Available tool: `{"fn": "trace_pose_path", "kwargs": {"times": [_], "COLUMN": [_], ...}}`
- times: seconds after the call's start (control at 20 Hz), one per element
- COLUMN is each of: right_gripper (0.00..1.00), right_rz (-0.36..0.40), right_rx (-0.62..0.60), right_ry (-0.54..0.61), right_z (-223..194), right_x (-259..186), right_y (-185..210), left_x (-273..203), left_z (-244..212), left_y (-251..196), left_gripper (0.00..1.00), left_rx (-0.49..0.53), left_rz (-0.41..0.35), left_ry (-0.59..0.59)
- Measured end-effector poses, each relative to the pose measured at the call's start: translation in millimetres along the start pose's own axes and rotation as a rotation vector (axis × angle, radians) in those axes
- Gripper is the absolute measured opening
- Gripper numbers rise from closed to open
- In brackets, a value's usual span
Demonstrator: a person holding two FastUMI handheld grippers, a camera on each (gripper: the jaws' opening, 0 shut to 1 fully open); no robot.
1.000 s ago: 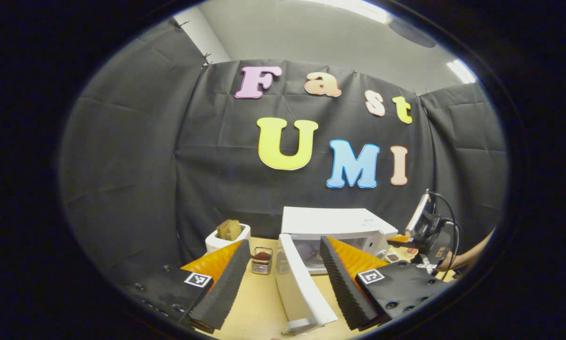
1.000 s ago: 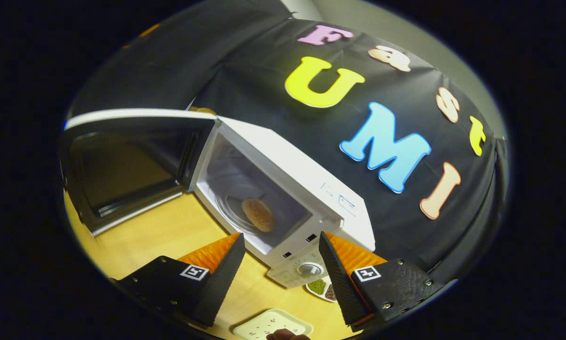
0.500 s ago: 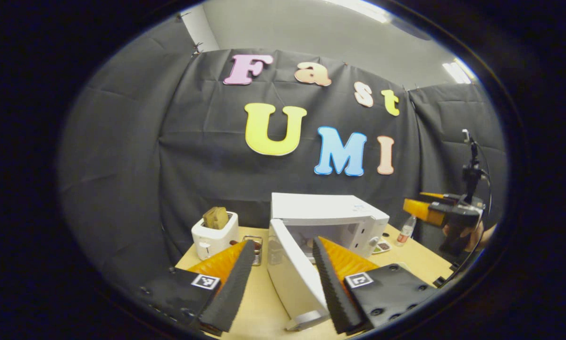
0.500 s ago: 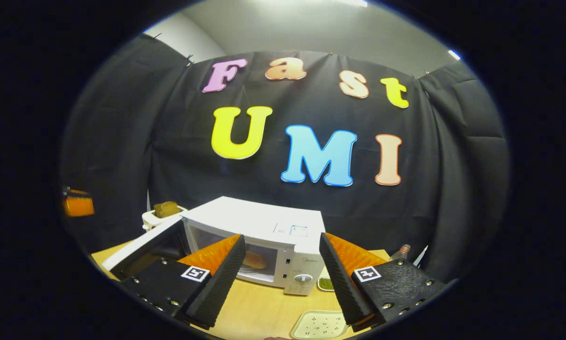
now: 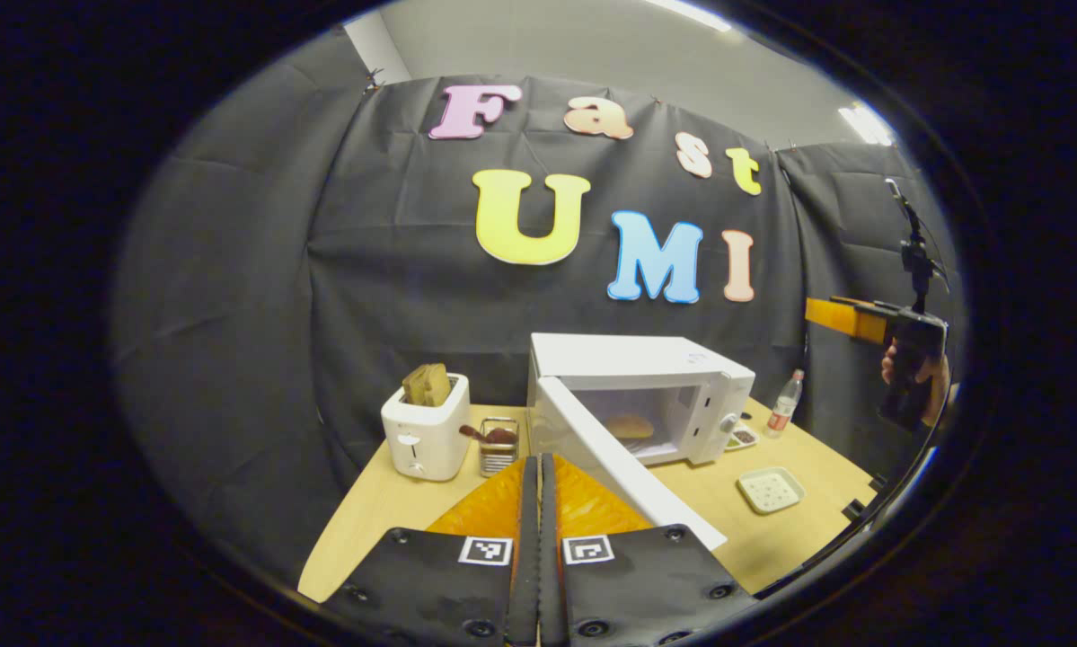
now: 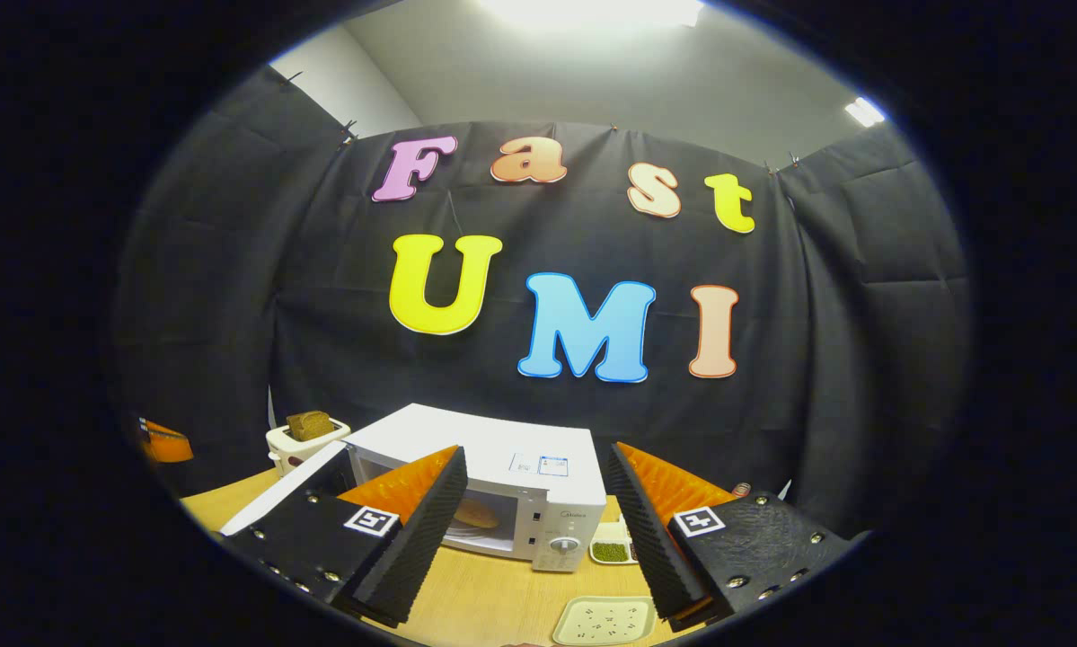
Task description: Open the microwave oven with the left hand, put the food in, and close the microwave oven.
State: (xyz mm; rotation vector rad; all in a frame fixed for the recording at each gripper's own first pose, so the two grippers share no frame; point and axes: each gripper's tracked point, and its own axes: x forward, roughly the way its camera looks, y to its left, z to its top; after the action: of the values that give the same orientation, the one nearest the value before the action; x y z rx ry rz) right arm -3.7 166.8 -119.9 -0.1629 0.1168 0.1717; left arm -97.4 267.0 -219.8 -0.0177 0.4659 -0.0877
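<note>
The microwave door [image 5: 623,467] is standing open just ahead-right of the left gripper [image 5: 539,539], its fingers pressed together on nothing, nearer than the wide-open right gripper [image 6: 534,526].

Your wood bench [image 5: 385,508] holds: white microwave [image 5: 646,377] at back, door [image 5: 623,472] open; white toaster [image 5: 426,438] at left, small rack [image 5: 499,445] between them; bottle [image 5: 785,403] at right; little dish [image 5: 740,438] beside microwave; pale tray [image 5: 772,489] near front.

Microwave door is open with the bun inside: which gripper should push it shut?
Left. The left gripper, shut, sits right by the open microwave door; the right gripper is open and held back, away from the door.
</note>
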Motion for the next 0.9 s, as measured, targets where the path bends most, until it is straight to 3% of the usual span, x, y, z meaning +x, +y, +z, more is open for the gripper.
{"fn": "trace_pose_path", "kwargs": {"times": [0.15,0.45,0.9], "right_gripper": [0.95,0.95,0.96], "right_rz": [0.015,0.018,0.018], "right_rx": [0.002,0.053,0.059], "right_ry": [-0.013,-0.058,-0.033], "right_z": [7,29,11], "right_x": [5,7,12], "right_y": [0,-23,-83], "left_x": [-6,2,13], "left_z": [-18,-57,-67], "left_y": [2,-56,-119], "left_gripper": [0.07,0.07,0.07], "left_rx": [0.050,0.102,0.098], "left_rz": [0.077,-0.016,-0.033], "left_ry": [0.019,0.107,0.152]}}
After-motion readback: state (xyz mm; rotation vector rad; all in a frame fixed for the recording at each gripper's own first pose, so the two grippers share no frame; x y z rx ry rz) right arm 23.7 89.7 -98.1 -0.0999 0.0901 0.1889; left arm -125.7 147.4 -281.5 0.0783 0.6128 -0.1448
